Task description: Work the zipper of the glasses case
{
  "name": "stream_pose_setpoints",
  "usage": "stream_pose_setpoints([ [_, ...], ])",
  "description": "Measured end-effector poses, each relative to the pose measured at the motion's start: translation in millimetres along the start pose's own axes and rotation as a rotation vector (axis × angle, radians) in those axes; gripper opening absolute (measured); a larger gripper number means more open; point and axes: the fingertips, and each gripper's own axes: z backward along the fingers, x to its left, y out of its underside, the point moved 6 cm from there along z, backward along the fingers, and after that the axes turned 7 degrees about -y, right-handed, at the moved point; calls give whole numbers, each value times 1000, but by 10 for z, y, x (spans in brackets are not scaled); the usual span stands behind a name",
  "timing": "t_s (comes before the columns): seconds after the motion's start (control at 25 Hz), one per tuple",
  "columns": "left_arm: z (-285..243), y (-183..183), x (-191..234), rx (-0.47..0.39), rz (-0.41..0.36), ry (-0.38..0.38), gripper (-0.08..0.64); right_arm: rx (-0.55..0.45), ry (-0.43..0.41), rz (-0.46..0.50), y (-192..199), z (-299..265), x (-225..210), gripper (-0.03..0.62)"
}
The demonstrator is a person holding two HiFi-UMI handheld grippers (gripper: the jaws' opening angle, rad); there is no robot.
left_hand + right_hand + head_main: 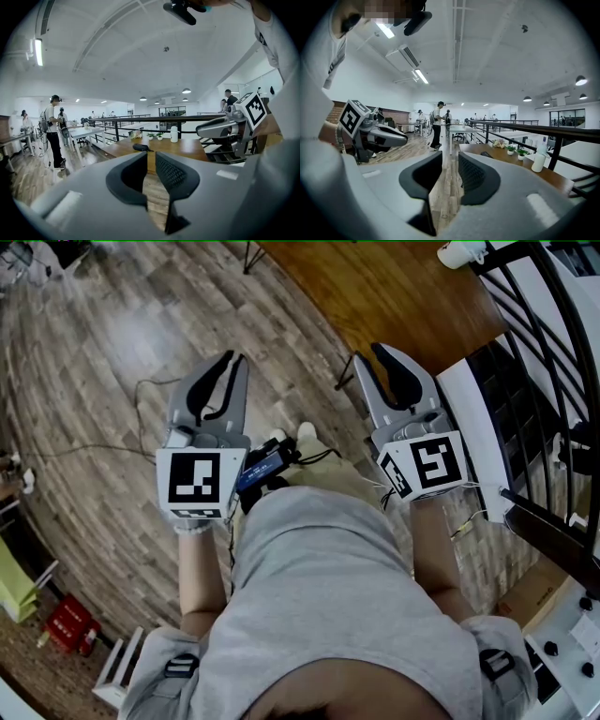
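A dark glasses case (pixel 140 147) lies far off on a long brown wooden table (pixel 187 147); the right gripper view shows the case (pixel 486 154) as a small dark shape on that table (pixel 543 176). I hold both grippers in the air in front of my body, over the plank floor. My left gripper (pixel 151 158) is open by a narrow gap with nothing between its pads. The right gripper (pixel 450 157) is open a little wider and also empty. From the head view, the left gripper (pixel 234 359) and the right gripper (pixel 370 354) point forward, side by side.
A black railing (pixel 525 127) runs behind the table, which carries a white bottle (pixel 174 134) and small potted plants (pixel 514 151). People (pixel 52 131) stand by white desks to the left. A cable (pixel 122 418) trails across the floor, and a red box (pixel 67 622) sits at lower left.
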Motion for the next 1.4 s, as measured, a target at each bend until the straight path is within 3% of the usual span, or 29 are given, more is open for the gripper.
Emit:
stream_pose_setpoints([
  [0.24,-8,36,43,7,6,18,109,3,27,3,-1,-8,16,124],
  [0.76,-26,12,280,-23,-36,33,106,-26,103,15,-103,-96,21,124],
  [0.88,-46,7,339,-29,-61,31,106,-32,104,19,-114,-160,36,124],
  [1.4,-209,-21,329,-52,-44,24,103,-43,95,37,-148,-257,-128,124],
])
